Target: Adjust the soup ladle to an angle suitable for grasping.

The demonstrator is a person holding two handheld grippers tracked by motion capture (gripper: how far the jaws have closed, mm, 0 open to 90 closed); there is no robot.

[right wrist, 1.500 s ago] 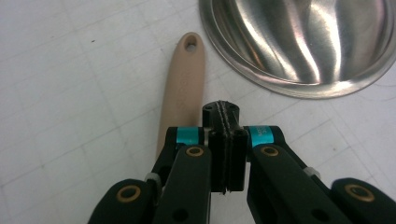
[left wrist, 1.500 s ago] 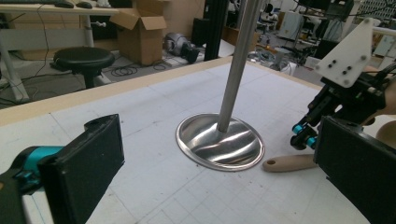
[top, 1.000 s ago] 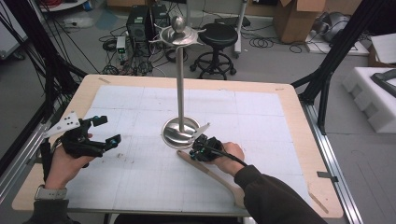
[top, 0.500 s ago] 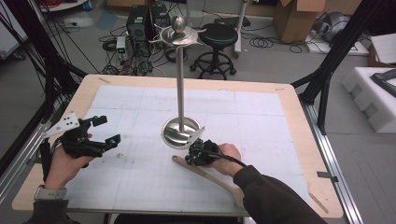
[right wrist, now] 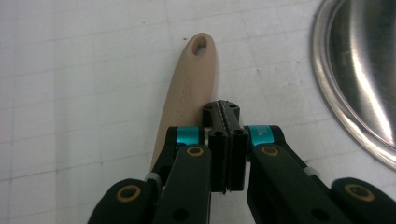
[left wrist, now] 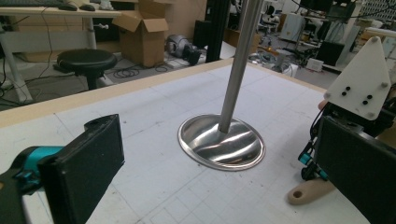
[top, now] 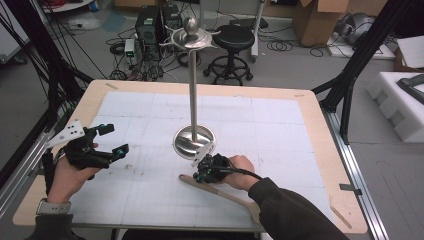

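A beige utensil [top: 225,194] lies flat on the white mat, its handle with a hanging hole [right wrist: 189,88] pointing left. My right gripper [top: 201,175] hovers over that handle end. Its jaws are pressed shut on each other [right wrist: 224,116] with nothing between them, and the handle runs beneath and to their left. Just beyond stands a steel stand with a round base [top: 194,141], a tall pole and a hook crown [top: 191,35]. My left gripper [top: 116,139] is held open over the table's left side, facing the stand base [left wrist: 219,142].
The white gridded mat [top: 280,125] covers most of the wooden table. In the left gripper view the right gripper's grey plate [left wrist: 362,79] stands above the handle end [left wrist: 308,191]. A stool [top: 235,37], cables and boxes sit on the floor behind.
My right gripper has slid from the stand base's edge toward the table front and a little left, ending over the utensil's handle end. The left gripper has stayed put.
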